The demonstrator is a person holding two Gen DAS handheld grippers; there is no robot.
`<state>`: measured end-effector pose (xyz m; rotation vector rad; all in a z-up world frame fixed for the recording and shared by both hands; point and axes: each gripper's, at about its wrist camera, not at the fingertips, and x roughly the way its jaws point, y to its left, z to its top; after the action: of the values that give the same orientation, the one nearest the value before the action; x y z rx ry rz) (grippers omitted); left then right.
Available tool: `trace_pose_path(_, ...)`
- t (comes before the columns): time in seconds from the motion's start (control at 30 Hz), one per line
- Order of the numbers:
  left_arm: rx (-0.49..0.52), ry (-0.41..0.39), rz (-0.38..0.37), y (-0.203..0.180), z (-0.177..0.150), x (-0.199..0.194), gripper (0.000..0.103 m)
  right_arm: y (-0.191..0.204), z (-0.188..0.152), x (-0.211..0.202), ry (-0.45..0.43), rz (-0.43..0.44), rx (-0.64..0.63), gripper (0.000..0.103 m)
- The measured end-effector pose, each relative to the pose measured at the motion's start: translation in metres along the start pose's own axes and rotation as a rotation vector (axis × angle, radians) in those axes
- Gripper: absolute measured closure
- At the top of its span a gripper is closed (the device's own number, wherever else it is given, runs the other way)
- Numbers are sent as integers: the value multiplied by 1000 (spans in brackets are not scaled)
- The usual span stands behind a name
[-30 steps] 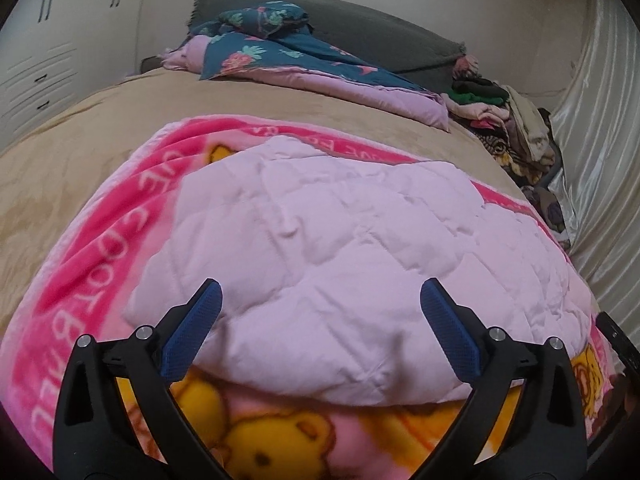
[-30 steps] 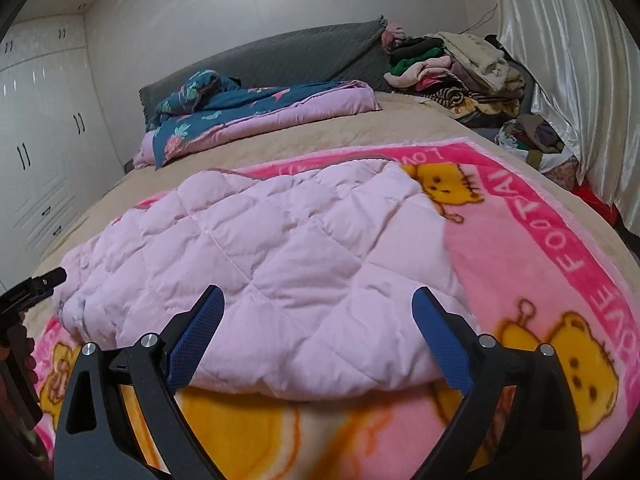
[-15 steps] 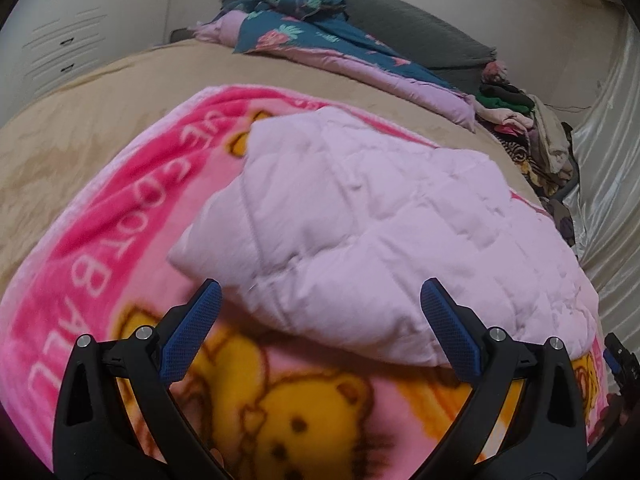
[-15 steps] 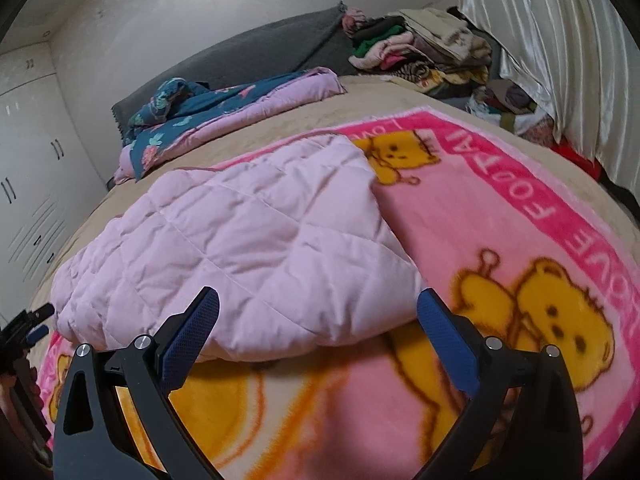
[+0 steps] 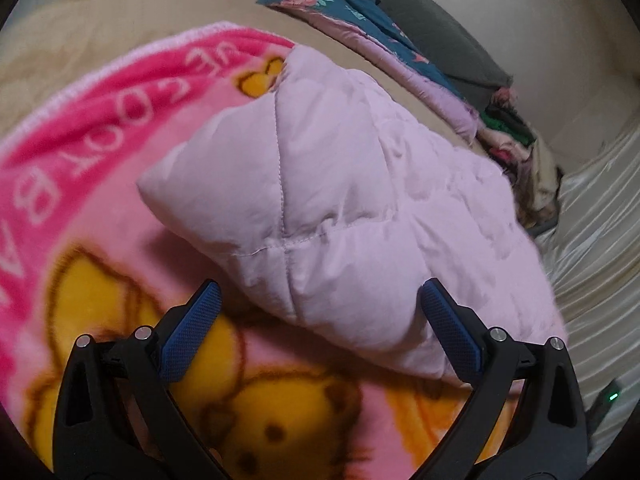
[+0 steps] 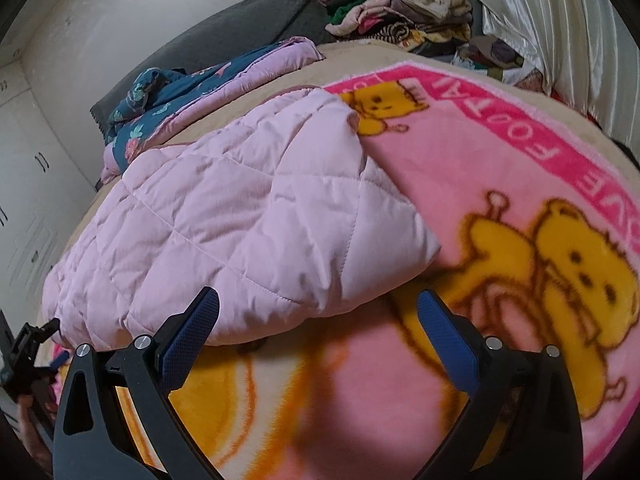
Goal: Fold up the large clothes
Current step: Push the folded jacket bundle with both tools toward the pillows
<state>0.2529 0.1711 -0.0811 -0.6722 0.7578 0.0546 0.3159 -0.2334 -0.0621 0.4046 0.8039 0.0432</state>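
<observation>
The puffy pink quilted coat (image 5: 352,208) lay on the bed, on top of a bright pink bear blanket (image 5: 100,168). It was already folded into a thick pad. The left gripper (image 5: 320,322) was wide open and held nothing. One soft corner of the coat sat right in front of it, between its blue fingers (image 5: 192,332) but not touched by them. The right gripper (image 6: 318,326) was wide open too, its jaws having just opened the last bit, with nothing between the pads. The other near corner of the coat (image 6: 416,248) lay just ahead of it and a little to its right.

The step in hand looked like grabbing the near edge of the coat, one corner for each gripper. To do it well, each gripper should go low, so that one finger slides under the edge and the other stays on top. The coat was thick and puffy, so the bite should go deep and take all the layers, not just the top one. The bear blanket was soft and lay right under the edge, so care was needed not to pinch it as well. Both grippers should close together and lift evenly, so the fold stays straight. The pile of other clothes (image 6: 392,12) lay far beyond the grippers and was not in the way.
</observation>
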Motion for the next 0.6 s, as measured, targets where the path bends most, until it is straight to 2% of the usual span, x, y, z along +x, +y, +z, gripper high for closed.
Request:
trace_pose_path(0.17,-62,6,-54,4,5,15,10,-4,5,8,7,34,76,4)
trace_pose_path(0.43,-100,-2,-81,8,15,33,8,-12,11,44,78,111,216,4)
trace_pose_path(0.6,-114,-10,-90,9,19,40,8,-9,18,60,61,143,242,4)
